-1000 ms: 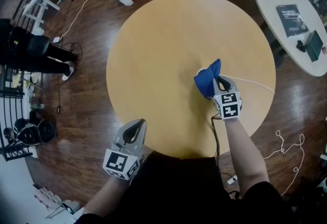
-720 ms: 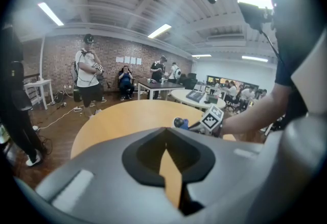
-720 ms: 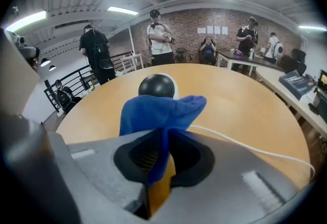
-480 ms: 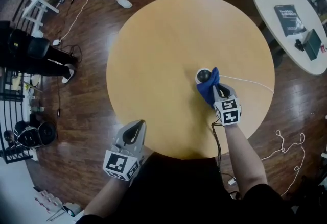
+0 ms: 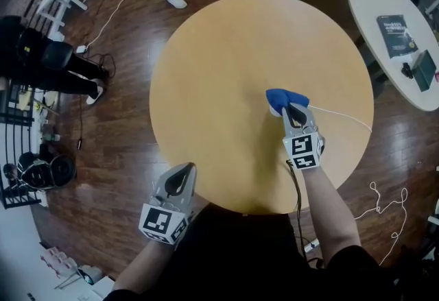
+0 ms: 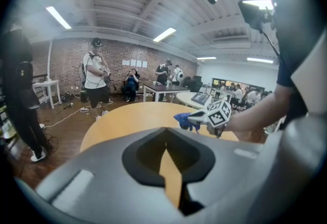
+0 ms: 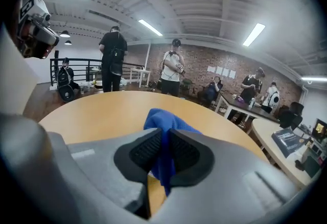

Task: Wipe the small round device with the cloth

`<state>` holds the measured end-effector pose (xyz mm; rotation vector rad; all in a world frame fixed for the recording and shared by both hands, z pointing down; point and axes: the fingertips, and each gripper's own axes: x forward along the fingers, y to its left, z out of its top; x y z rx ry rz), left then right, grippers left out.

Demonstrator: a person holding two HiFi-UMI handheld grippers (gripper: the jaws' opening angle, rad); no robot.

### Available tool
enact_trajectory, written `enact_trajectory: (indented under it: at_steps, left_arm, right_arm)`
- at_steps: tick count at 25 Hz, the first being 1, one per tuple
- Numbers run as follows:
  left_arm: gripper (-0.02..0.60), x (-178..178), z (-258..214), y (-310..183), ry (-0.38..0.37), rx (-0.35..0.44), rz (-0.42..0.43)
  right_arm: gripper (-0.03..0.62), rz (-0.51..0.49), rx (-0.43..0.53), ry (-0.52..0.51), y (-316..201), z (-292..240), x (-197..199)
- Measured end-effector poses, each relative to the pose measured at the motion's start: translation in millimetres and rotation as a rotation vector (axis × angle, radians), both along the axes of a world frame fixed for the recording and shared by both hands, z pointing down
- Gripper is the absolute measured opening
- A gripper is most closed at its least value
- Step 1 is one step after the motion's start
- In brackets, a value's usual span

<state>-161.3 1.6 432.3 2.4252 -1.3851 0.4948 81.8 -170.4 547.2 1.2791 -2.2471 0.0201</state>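
Dark, glossy planks form the floor (image 5: 103,121), and on it stands the round bench (image 5: 206,87) of smooth, matt tan wood. We stretch our right forearm over the bench's near right part. Its grey plastic right gripper (image 5: 295,114) points away from us and slants downward. Our left gripper (image 5: 182,173), of the same grey plastic with a marker cube, hangs off the bench by its near edge. Its fingers are brought together on nothing. The right gripper's ribbed black fingers (image 7: 145,150) are clamped on a fold of the soft, crumpled blue cloth (image 5: 287,97). The cloth is bunched on the bench right of centre. A thin white cable (image 5: 339,113) runs from under it toward the bench's right rim. The blue cloth drapes over the small round device (image 5: 276,110); we see only a pale edge at the cloth's left side.
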Motion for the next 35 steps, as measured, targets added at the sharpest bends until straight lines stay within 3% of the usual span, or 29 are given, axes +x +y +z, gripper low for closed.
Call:
enact_trajectory:
  at_steps: [4,7,15,25,31,33,35]
  left_arm:
    - [0.005,-9,-3,4,-0.006,0.016,-0.027]
    - [0.005,-12,-3,5,-0.005,0.015,-0.031]
    - [0.005,-7,-4,5,-0.004,0.016,0.000]
    - [0.005,-4,8,17,-0.040,-0.035,0.026]
    - [0.005,-17,7,15,-0.042,-0.035,0.021]
    - [0.005,-15,6,12,-0.029,-0.024,0.019]
    - [0.005,-9,5,8,-0.017,-0.010,0.024]
  right_arm:
    - [0.044,0.021,-0.022,-0.049,4,5,-3]
    - [0.044,-0.011,-0.018,-0.021,7,4,-8]
    - [0.043,-0.048,-0.055,-0.070,27,21,-24]
    - [0.043,-0.077,-0.097,-0.072,31,53,-30]
    - [0.043,-0.060,-0.299,-0.054,42,97,-39]
    - [0.043,-0.071,-0.261,-0.087,47,83,-42]
    - [0.043,-0.099,-0.119,-0.115,45,43,-43]
